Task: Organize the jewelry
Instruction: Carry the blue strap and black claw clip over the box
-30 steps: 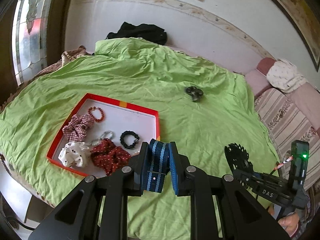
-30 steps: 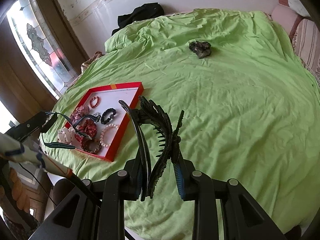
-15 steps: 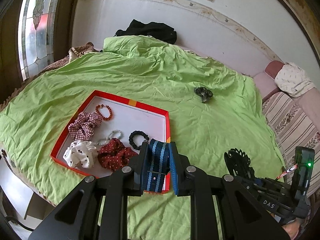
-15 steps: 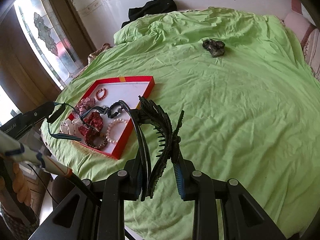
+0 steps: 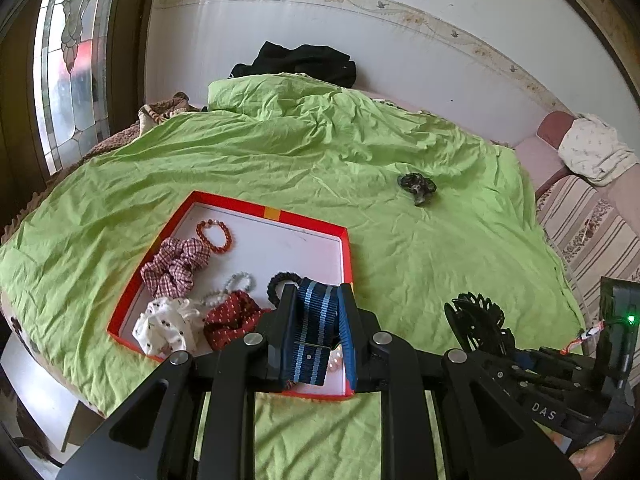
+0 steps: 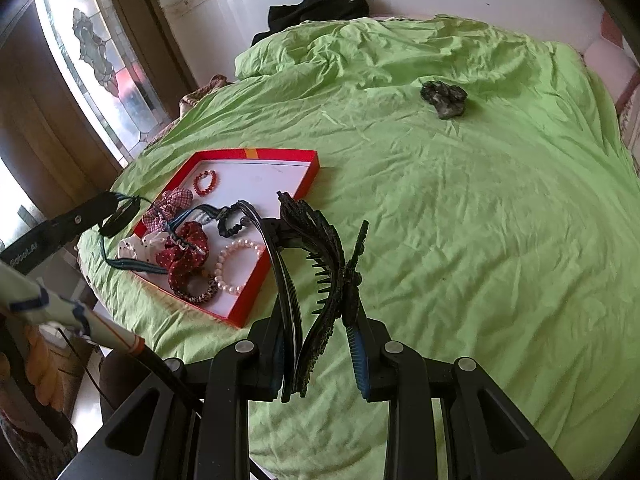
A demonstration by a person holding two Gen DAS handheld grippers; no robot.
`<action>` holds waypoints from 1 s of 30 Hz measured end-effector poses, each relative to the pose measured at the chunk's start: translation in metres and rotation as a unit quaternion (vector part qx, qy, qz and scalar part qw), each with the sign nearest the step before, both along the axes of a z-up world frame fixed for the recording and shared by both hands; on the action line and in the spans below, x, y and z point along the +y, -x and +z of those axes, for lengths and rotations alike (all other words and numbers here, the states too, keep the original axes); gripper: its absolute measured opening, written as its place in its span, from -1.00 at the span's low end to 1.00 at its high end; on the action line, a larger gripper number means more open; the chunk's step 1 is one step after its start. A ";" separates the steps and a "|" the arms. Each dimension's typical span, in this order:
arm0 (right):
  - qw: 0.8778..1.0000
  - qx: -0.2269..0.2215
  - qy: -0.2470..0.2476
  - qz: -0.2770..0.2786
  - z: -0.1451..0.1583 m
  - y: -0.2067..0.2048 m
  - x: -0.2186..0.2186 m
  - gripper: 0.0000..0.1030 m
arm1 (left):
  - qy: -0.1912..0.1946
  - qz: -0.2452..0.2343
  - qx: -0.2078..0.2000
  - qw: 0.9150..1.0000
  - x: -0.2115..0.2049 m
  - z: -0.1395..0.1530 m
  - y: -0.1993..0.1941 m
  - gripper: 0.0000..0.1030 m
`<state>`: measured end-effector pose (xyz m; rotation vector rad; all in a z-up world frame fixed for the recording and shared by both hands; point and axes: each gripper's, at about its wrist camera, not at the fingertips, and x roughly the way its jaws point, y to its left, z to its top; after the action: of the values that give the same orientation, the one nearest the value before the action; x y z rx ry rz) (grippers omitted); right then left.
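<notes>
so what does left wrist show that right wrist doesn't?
Left wrist only: the blue striped strap seen close, clamped in the left gripper, and the folded white cloth on the sofa at right.

Right wrist only: the black hair claw seen close, clamped in the right gripper, and the pink pearl bracelet seen whole in the tray.

Both: the red tray of scrunchies and bracelets on the green sheet, the dark hair accessory lying loose farther up the bed, and the black garment by the wall.

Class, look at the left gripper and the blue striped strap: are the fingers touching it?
Touching. The left wrist view shows the blue striped strap clamped between both fingers of the left gripper, no gap either side.
</notes>
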<state>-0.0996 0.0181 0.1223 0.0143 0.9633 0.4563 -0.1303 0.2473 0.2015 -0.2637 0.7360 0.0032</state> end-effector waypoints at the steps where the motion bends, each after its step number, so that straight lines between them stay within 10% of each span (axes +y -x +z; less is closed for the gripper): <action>1: 1.000 -0.001 0.002 0.003 0.000 -0.002 0.003 -0.43 | -0.003 -0.001 -0.001 1.000 0.001 0.001 -0.003 -0.63; 30: 0.998 -0.021 0.013 0.063 -0.004 -0.091 0.105 -0.42 | -0.042 -0.023 0.045 0.998 0.050 -0.019 -0.135 -0.63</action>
<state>-0.0082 0.1232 0.1185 -0.0803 0.9322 0.5573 0.0048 0.2969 0.1821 -0.1672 0.8295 0.0032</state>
